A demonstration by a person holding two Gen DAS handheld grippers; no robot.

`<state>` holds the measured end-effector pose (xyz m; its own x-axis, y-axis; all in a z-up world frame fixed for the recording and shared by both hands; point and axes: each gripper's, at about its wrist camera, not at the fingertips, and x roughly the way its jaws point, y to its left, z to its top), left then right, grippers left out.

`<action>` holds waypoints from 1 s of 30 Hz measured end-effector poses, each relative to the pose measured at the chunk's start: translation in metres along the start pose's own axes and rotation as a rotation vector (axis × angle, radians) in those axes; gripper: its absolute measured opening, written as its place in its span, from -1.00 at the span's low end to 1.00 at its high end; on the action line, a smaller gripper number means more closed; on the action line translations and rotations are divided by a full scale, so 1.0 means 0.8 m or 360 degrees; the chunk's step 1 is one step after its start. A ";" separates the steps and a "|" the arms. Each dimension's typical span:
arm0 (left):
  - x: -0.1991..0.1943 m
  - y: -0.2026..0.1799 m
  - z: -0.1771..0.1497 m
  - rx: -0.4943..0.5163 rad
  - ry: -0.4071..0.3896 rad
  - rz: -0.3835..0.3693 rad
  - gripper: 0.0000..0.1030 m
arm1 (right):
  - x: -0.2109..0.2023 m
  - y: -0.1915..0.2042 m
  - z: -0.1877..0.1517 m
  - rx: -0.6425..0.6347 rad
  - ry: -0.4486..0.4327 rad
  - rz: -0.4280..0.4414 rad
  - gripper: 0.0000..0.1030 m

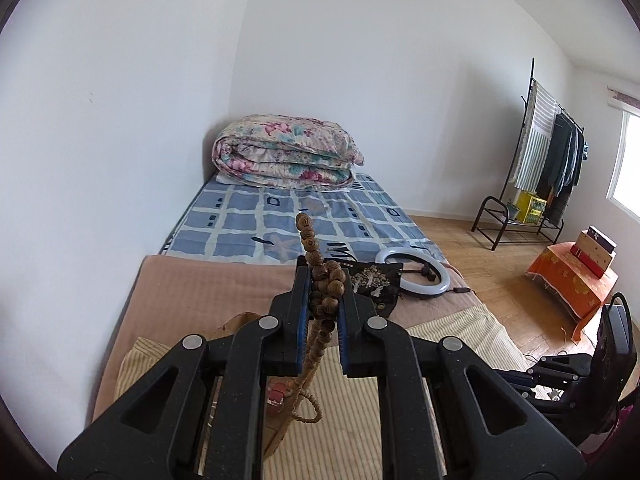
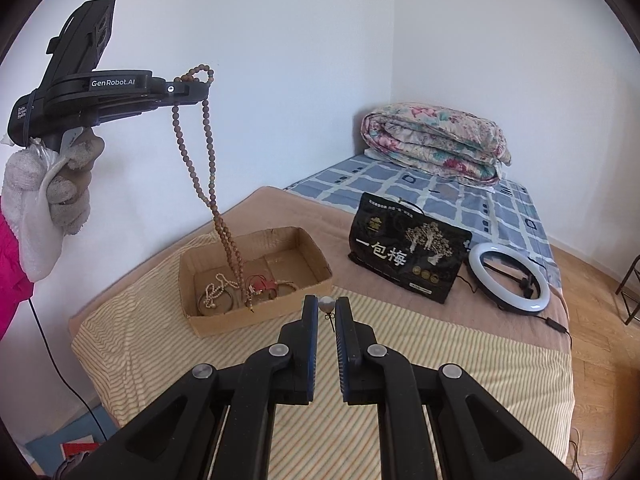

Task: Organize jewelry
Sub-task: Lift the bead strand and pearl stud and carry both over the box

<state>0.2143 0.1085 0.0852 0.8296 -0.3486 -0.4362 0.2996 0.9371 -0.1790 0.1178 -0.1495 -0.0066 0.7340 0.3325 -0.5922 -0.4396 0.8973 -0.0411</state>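
your left tongs (image 2: 198, 84) are raised high over the left side of the bed, well above the cardboard box, pointing roughly level across the right wrist view. their jaws are clamped on the wooden bead strand (image 1: 326, 280), which fills the narrow gap between the blue pads and hangs down in a long loop. your left hand (image 2: 66, 184), in a pale knit glove, wraps the grip beneath the tool, with a pink sleeve (image 2: 10, 264) behind it. your right tongs (image 2: 327, 308) sit lower, angled down toward the near edge of the bed, jaws pinched on a small pale bead earring (image 2: 327, 304) at their tips.
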 end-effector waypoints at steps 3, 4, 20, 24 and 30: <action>-0.006 0.019 0.009 0.0001 -0.0026 0.0029 -0.81 | 0.016 0.014 0.013 -0.0031 -0.0002 0.0025 -0.88; -0.007 0.023 0.012 0.0007 -0.0034 0.0042 -0.81 | 0.022 0.017 0.018 -0.0036 -0.0002 0.0034 -0.88; 0.014 0.084 0.007 -0.0013 -0.0001 0.0110 -0.81 | 0.125 0.050 0.065 -0.0062 0.0056 0.0101 -0.88; 0.027 0.098 -0.003 -0.0035 0.0033 0.0112 -0.81 | 0.158 0.049 0.072 -0.0036 0.0079 0.0120 -0.88; 0.053 0.112 -0.024 -0.0060 0.0094 0.0113 -0.81 | 0.217 0.044 0.076 0.0046 0.0129 0.0163 -0.88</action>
<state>0.2671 0.1774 0.0333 0.8186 -0.2826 -0.5000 0.2222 0.9586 -0.1780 0.2612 -0.0428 -0.0615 0.6410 0.3994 -0.6555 -0.4942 0.8682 0.0458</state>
